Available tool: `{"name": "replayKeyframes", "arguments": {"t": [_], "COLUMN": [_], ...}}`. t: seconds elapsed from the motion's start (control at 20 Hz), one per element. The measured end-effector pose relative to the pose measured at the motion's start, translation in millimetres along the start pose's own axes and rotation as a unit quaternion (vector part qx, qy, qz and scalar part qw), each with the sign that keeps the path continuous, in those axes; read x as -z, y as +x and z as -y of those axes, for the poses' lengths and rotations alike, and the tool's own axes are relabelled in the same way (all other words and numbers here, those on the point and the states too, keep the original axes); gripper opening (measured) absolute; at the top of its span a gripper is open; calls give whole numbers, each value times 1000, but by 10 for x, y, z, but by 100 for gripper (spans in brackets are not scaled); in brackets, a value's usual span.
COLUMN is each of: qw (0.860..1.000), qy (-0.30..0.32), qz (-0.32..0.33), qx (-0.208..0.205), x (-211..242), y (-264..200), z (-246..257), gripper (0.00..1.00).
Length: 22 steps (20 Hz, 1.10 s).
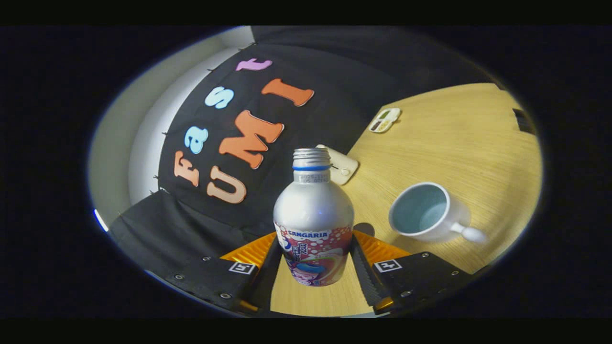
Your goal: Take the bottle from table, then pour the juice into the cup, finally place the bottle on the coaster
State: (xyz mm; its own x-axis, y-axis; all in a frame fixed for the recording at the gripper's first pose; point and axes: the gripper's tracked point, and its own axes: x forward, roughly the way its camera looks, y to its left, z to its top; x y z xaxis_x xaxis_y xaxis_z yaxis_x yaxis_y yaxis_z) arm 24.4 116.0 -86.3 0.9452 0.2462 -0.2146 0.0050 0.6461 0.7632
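A silver bottle (313, 210) with a colourful label, a blue neck ring and an uncapped threaded mouth stands between my fingers. My gripper (313, 255) is shut on its lower body, one finger pressing on each side. To the right of the bottle, just beyond the right finger, a white cup (425, 212) with a pale blue inside sits on the wooden table (459, 143), its handle pointing away from the bottle. A beige square coaster (343, 167) lies on the table behind the bottle, partly hidden by the bottle's neck.
A small flat pale item (385, 119) with dark patches lies farther back on the table, near the black cloth wall (334, 76). Bare wood stretches beyond and to the right of the cup.
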Motion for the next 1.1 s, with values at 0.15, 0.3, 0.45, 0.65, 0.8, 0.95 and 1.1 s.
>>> {"name": "replayKeyframes", "arguments": {"t": [0.15, 0.3, 0.45, 0.65, 0.8, 0.95, 1.1], "qw": [995, 986, 974, 955, 940, 931, 924], "qy": [-92, -166, -225, -294, -340, -362, -379], "qz": [22, 28, 21, 13, 10, 4, 6], "qx": [7, 13, 7, 22, 39, 40, 45], "x": [-79, -67, 20, 101, 178, 257, 282], "y": [51, 171, 363, 711, 930, 1144, 1350], "z": [-80, -170, -300, -316, -223, -163, -67], "gripper": [75, 75, 75, 75, 75, 75, 75]}}
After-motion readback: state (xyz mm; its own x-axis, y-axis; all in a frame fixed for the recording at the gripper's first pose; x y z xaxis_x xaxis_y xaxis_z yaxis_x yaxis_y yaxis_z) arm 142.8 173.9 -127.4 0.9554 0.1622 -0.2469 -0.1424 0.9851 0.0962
